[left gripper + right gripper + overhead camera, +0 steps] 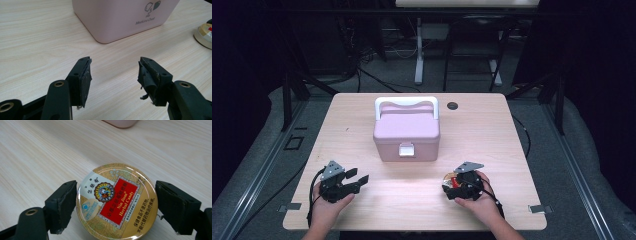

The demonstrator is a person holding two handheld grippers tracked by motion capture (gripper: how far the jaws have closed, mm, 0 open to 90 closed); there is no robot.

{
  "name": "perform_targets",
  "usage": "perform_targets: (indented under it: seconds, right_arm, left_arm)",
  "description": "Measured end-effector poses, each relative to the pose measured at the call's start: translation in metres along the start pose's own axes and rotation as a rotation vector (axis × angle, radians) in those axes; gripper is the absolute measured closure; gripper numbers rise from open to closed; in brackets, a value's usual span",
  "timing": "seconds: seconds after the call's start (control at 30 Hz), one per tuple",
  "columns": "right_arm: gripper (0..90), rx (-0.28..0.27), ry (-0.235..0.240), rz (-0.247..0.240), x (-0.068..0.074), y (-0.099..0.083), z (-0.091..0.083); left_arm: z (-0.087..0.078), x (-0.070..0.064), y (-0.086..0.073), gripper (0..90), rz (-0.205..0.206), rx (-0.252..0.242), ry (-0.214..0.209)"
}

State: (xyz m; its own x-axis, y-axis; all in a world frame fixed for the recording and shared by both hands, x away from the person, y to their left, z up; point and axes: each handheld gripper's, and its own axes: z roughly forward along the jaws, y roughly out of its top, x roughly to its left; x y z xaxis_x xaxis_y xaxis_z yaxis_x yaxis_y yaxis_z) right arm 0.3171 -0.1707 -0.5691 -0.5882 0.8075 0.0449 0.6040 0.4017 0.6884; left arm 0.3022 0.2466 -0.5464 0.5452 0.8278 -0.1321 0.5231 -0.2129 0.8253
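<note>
Item one, at my left: the left gripper [354, 179] rests low on the wooden table [492, 130], held in the person's left hand [328, 207], jaws spread wide with nothing between them; in the left gripper view its worn pads [85, 82] frame bare tabletop. Item two, centre: a pink medicine chest [407, 134] with a white handle [406, 102] and a white front latch [406, 149], lid down, well ahead of both grippers. Item three, at my right: the right gripper [451, 183], held in the right hand [479, 202], straddles a round gold candy tin [117, 202] lying flat on the table. I log its jaws open on either side of the tin; whether the pads touch its rim I cannot tell.
</note>
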Motion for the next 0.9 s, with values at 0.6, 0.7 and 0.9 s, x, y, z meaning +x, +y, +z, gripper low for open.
perform_targets:
  seconds: [0.6, 0.7, 0.9]
  right_arm:
    - [19.3, -0.022, -0.114, 0.188, -0.062, -0.027, -0.038]
    - [19.3, -0.024, -0.132, 0.199, -0.068, -0.031, -0.039]
    - [19.3, -0.019, -0.170, 0.193, -0.072, -0.036, -0.042]
  left_arm:
    - [0.000, 0.000, 0.000, 43.3, -0.009, -0.010, 0.000]
    - [0.000, 0.000, 0.000, 43.3, -0.009, -0.002, -0.001]
    - [0.001, 0.001, 0.000, 43.3, -0.008, -0.004, -0.006]
